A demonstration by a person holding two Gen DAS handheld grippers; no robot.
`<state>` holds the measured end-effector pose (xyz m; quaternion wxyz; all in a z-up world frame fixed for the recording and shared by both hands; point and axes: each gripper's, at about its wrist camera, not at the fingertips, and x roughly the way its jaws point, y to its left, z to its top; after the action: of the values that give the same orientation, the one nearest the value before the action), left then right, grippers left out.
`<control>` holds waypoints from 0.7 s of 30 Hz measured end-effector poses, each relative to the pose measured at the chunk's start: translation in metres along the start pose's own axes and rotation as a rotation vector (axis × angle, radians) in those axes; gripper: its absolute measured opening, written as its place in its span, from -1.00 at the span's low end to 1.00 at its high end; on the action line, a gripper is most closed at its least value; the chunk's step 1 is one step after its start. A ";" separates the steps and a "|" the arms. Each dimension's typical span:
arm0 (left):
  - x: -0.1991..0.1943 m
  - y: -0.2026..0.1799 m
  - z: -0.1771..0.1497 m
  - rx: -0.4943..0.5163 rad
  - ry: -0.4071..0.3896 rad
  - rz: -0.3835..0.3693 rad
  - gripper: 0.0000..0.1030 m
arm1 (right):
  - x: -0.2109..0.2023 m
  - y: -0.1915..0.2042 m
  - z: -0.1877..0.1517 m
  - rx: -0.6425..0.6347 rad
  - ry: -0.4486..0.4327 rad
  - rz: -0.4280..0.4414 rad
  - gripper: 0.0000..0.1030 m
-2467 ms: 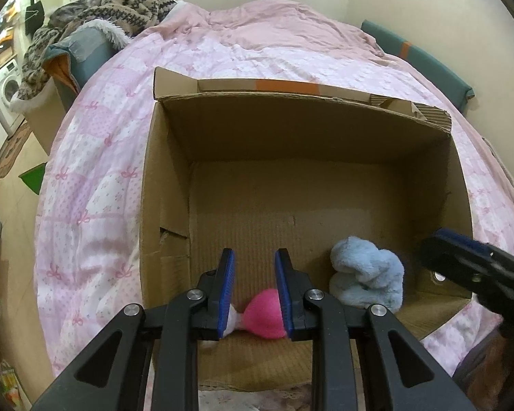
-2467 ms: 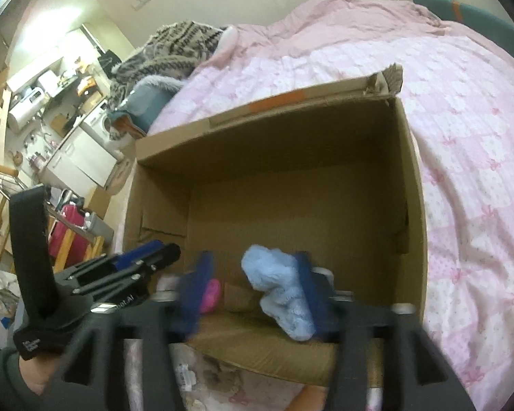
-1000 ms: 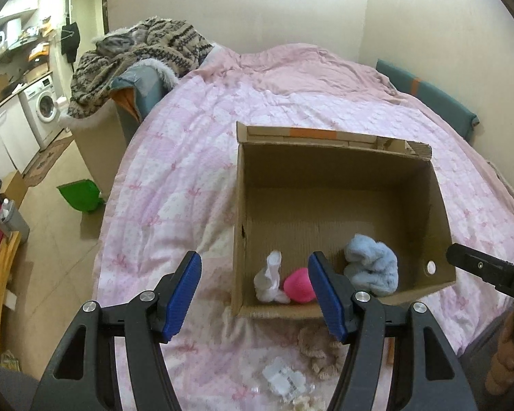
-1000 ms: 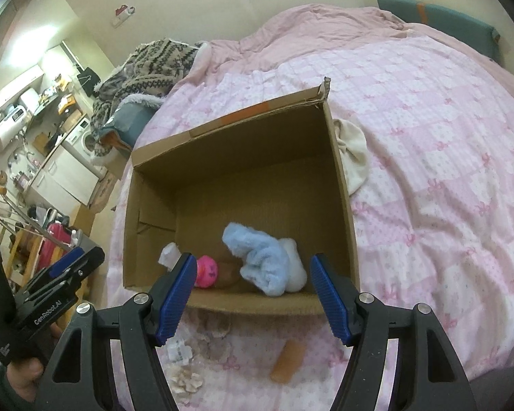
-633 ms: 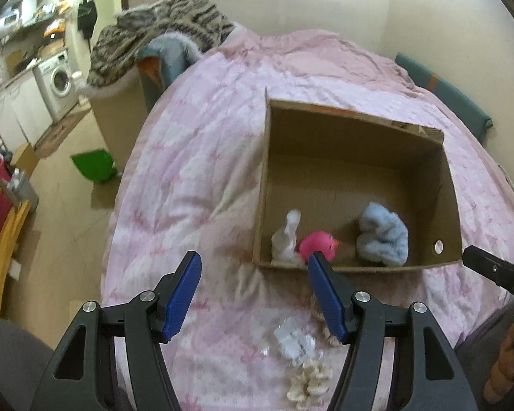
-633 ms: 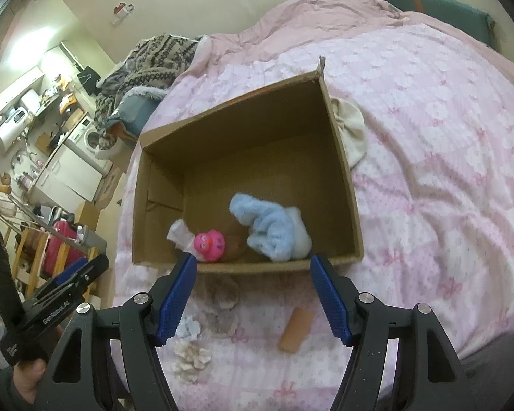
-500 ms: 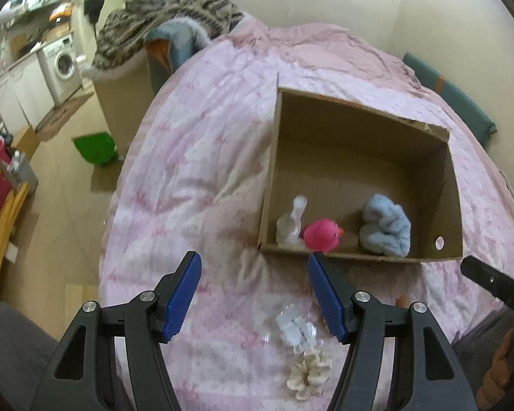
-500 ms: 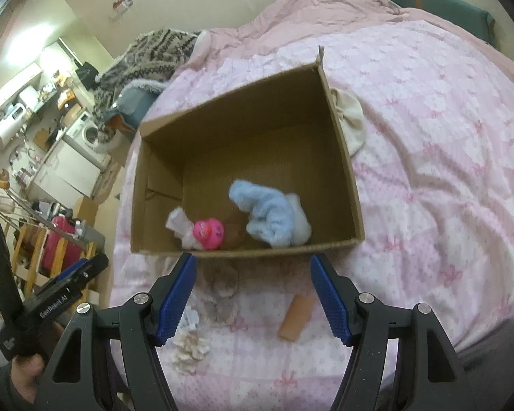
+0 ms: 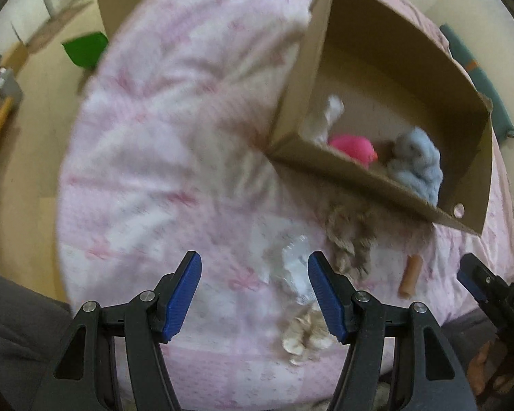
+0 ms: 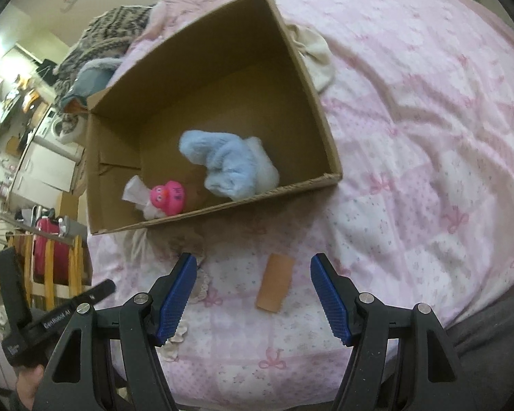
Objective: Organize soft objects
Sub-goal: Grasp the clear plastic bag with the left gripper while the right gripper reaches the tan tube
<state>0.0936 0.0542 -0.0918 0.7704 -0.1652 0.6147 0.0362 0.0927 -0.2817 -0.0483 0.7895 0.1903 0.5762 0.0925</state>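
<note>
Both tools stand wide with nothing between their blue pads: the left tool (image 9: pixel 253 294) hangs over a clear crinkled packet (image 9: pixel 293 267) and a cream ruffled piece (image 9: pixel 305 337) on the pink bed (image 10: pixel 428 137), the right tool (image 10: pixel 253 294) over a tan roll (image 10: pixel 275 282). Beyond them a beige fuzzy cloth (image 9: pixel 351 239) lies against the near wall of the open cardboard box (image 10: pixel 301 65). Inside it are 3 things near that wall: a white cloth (image 10: pixel 133 190), a pink rubber duck (image 10: pixel 169 197) touching it, and a light blue plush (image 10: pixel 228 164).

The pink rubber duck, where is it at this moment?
In the right wrist view the pink rubber duck sits inside the cardboard box, near its front left corner, between a white cloth and the blue fluffy cloth.
</note>
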 end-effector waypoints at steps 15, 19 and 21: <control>0.052 -0.042 -0.005 0.093 0.143 0.000 -0.47 | 0.004 -0.006 0.001 0.029 0.020 0.001 0.41; 0.050 -0.049 -0.008 0.130 0.135 0.000 -0.58 | 0.007 -0.006 0.002 0.028 0.030 -0.004 0.41; 0.047 -0.051 -0.008 0.116 0.126 -0.018 -0.64 | 0.008 -0.005 0.002 0.025 0.033 -0.008 0.41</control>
<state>0.1112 -0.0031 -0.1280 0.7386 -0.1276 0.6617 -0.0168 0.0967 -0.2841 -0.0566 0.7778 0.1961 0.5910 0.0853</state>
